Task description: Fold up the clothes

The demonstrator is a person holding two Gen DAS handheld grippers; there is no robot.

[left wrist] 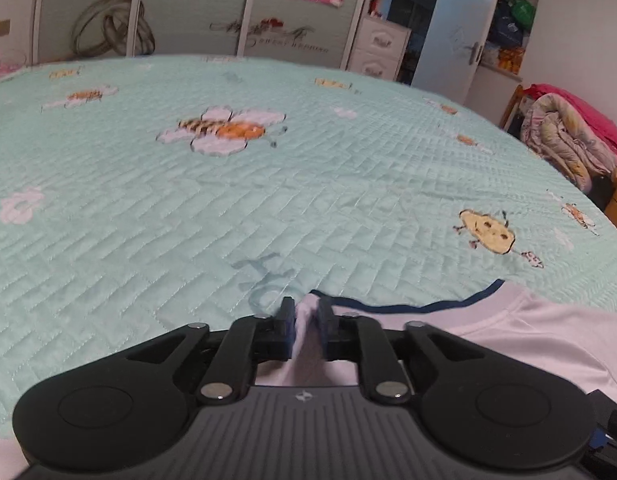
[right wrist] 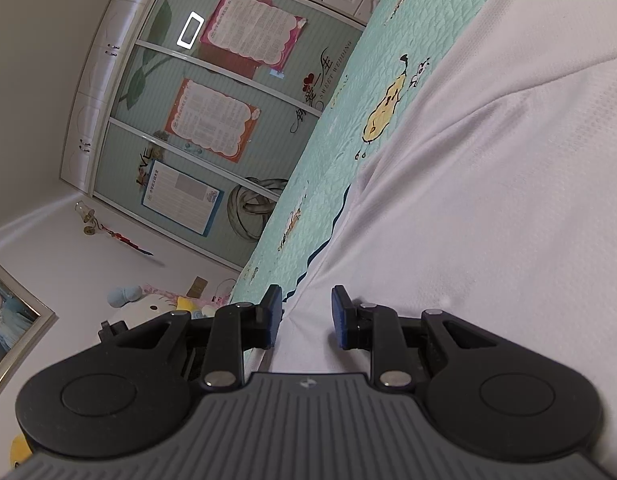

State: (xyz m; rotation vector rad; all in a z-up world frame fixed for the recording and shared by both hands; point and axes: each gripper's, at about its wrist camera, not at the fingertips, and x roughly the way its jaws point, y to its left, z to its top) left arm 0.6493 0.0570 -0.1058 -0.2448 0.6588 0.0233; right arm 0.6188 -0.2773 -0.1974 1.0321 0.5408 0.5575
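Pinching a bunched ridge of pale cloth, the left gripper (left wrist: 306,310) sits low over the bed with its jaws drawn narrow; the fabric stands up between the two pads, and both pads press on it. The cloth belongs to a white shirt (left wrist: 540,332) with a dark blue trim (left wrist: 392,307) along its edge. From the left wrist view the shirt lies at the near right of the bed, spreading out to the right of the gripper.

The bed is covered by a mint green quilt (left wrist: 148,208), stitched in a brick pattern and printed with bees and flowers. A heap of bedding (left wrist: 564,136) sits off the bed's far right side.

The right gripper (right wrist: 306,312) is rolled over, so the room appears tilted in its view. Its jaws stand at a moderate gap with shirt fabric (right wrist: 488,200) lying between them. The left pad touches the cloth; I cannot tell whether the right pad presses it or merely stands beside it. A wardrobe (right wrist: 156,136) with posters on its doors stands beyond the bed.
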